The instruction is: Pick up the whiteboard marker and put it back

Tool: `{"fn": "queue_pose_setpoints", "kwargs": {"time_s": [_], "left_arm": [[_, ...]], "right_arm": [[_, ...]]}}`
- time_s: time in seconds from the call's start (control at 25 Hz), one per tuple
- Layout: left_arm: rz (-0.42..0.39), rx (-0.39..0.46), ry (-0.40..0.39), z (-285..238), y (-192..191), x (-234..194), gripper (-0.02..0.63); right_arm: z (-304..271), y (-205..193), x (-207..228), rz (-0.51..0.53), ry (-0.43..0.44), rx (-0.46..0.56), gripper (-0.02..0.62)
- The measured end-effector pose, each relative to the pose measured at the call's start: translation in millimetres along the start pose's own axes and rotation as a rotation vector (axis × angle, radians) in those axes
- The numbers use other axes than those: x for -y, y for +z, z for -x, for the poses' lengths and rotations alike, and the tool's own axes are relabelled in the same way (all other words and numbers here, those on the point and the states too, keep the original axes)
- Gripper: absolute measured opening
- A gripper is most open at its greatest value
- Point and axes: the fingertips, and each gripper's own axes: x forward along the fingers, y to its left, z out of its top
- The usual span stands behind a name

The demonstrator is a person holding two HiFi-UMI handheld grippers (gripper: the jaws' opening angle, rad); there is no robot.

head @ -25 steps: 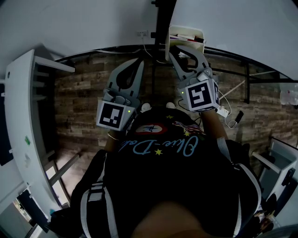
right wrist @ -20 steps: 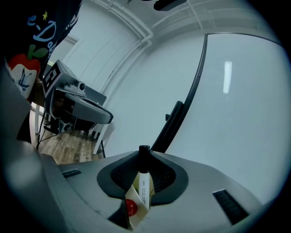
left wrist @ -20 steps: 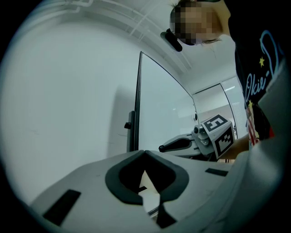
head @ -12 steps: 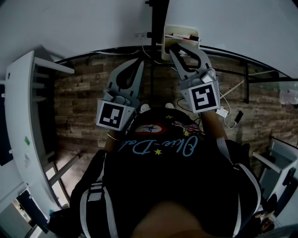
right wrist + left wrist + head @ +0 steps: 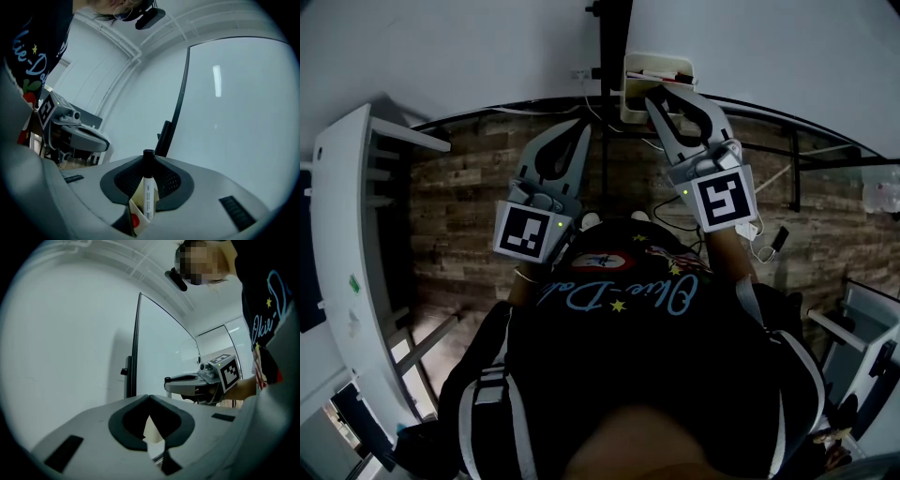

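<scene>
Two grippers are raised side by side above a wood-plank floor (image 5: 459,206), with a white shelf (image 5: 337,234) standing at the far left. The left gripper (image 5: 579,127) hangs in open air, well apart from the box. In its own view the left gripper (image 5: 149,397) has its jaws pressed together at the tips with nothing between them. A black pole (image 5: 614,37) runs up just right of it, along the edge of the whiteboard (image 5: 159,357). A cream box (image 5: 628,94) is fixed beside that pole. The right gripper (image 5: 649,98) reaches up to this box, its tips at the box's mouth. Its own view shows its jaws pinching the marker (image 5: 148,187) just under the black cap. The marker stands upright, white barrel down, with its lower end inside the box (image 5: 133,206). Something red sits in the box beside it, but what it is cannot be told. The whiteboard (image 5: 234,117) fills the right of that view.
</scene>
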Motion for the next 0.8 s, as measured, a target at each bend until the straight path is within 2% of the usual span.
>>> {"fn": "queue_pose_setpoints", "kwargs": {"time_s": [0.8], "left_arm": [[-0.032, 0.005, -0.022, -11, 9, 12, -0.002]], "right_arm": [[22, 30, 20, -0.038, -0.017, 0.122, 0.075]]}}
